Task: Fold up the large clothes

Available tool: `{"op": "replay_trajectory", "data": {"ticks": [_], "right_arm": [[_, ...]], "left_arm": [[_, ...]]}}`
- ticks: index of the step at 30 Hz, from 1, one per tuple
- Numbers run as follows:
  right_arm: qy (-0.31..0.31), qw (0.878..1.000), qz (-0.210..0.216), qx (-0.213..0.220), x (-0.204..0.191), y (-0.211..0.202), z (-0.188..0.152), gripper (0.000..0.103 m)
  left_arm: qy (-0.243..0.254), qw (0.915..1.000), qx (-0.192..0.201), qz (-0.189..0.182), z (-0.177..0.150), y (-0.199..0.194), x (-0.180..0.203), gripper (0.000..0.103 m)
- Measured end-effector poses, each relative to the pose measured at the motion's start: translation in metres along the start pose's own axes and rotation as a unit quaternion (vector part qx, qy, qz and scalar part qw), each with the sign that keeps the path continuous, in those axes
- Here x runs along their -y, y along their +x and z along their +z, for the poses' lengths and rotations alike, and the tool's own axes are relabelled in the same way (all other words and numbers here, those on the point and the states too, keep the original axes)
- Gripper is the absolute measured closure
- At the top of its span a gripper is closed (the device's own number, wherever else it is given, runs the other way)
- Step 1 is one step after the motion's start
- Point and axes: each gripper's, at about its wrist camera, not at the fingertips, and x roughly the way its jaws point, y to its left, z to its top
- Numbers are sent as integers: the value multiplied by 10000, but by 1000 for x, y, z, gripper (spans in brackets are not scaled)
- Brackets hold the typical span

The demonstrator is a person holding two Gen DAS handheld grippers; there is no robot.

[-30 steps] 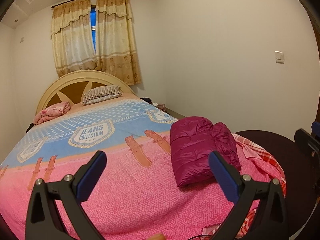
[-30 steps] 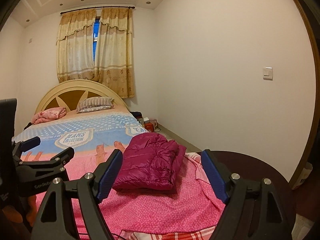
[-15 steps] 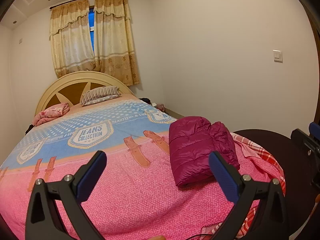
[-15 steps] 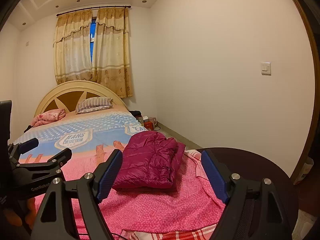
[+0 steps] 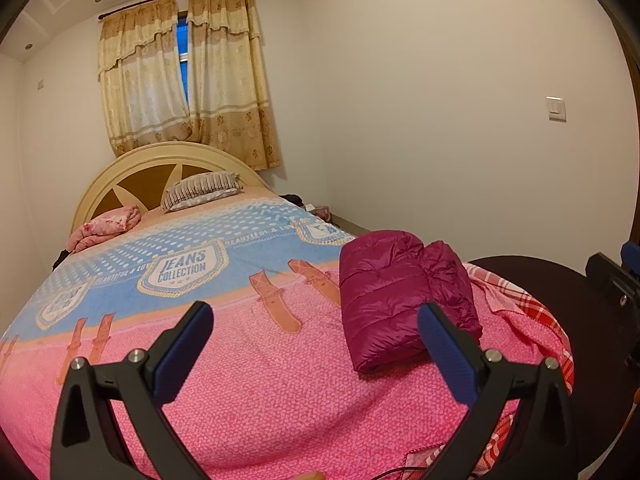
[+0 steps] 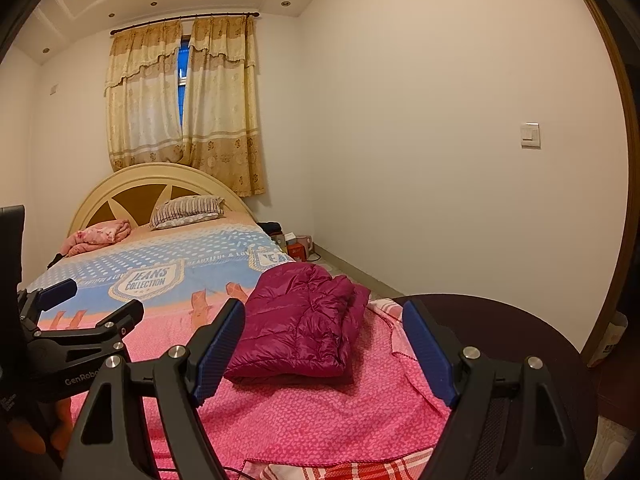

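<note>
A magenta puffer jacket (image 5: 400,292) lies folded into a compact bundle on the pink and blue bedspread (image 5: 248,380), near the bed's right side. It also shows in the right wrist view (image 6: 300,324). My left gripper (image 5: 316,344) is open and empty, held above the foot of the bed, left of the jacket. My right gripper (image 6: 324,344) is open and empty, held short of the jacket. The left gripper shows at the left of the right wrist view (image 6: 88,304).
A striped pillow (image 5: 200,192) and a pink folded cloth (image 5: 108,224) lie by the cream headboard (image 5: 160,164). A dark round table (image 6: 500,328) stands right of the bed. Small items sit on the floor (image 6: 296,244) by the wall.
Both grippers stay open. The views have shifted only slightly; the jacket has not moved.
</note>
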Motion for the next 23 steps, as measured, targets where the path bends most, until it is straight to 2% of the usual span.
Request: {"op": "replay_trajectory", "data": {"ticks": [11,18,23], "right_arm": [[27,10000,-23,-45,-1,4,-4,22],[5,10000,-3,-88,-4,7,-6,22],[16,9999,18,-132,-5,9,-9,22]], "left_arm": [[-55,9996,-252,76,-2,10,0,0],[-189,9993,-287,-136,-4,13,-6,0],[-171,9995,-283,9,-3,15,-9,0]]}}
